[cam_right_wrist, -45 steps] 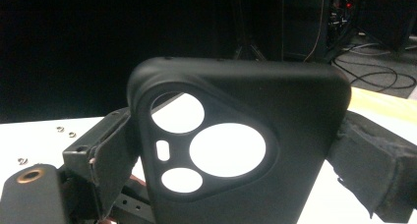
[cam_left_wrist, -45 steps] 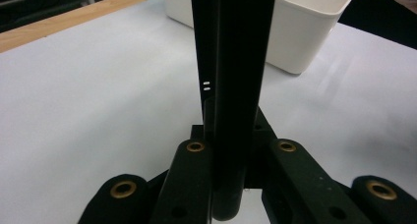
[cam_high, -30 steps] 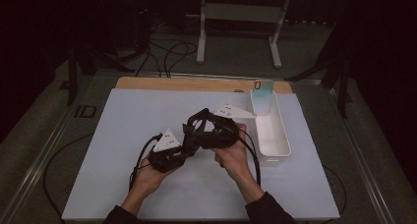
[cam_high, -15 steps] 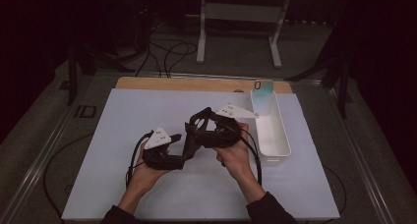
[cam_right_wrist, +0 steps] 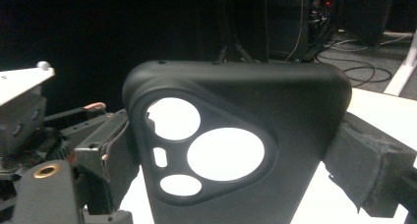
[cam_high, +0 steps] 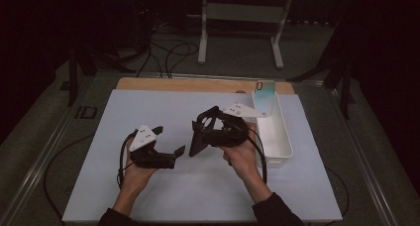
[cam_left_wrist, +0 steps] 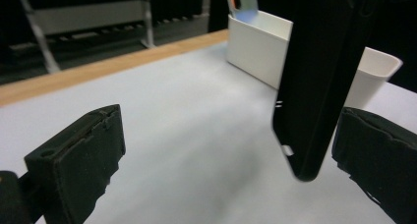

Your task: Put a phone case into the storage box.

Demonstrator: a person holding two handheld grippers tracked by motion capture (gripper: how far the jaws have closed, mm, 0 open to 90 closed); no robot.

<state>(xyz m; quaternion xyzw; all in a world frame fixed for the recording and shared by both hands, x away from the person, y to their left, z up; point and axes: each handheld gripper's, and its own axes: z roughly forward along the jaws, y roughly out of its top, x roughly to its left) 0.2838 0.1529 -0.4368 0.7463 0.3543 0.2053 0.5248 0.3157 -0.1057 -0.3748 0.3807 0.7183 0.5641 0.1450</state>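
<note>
Gripping black phone case (cam_right_wrist: 236, 150) — right tongs (cam_high: 198, 137) pinch it | left tongs (cam_high: 171, 154) spread — beside case

The left gripper (cam_high: 174, 150) now sits farther left and lower, drawn apart from the right gripper (cam_high: 198, 137) and its phone case (cam_high: 197, 139); a gap opens between them.

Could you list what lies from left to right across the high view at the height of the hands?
Left gripper → black phone case → right gripper → white bin.
</note>
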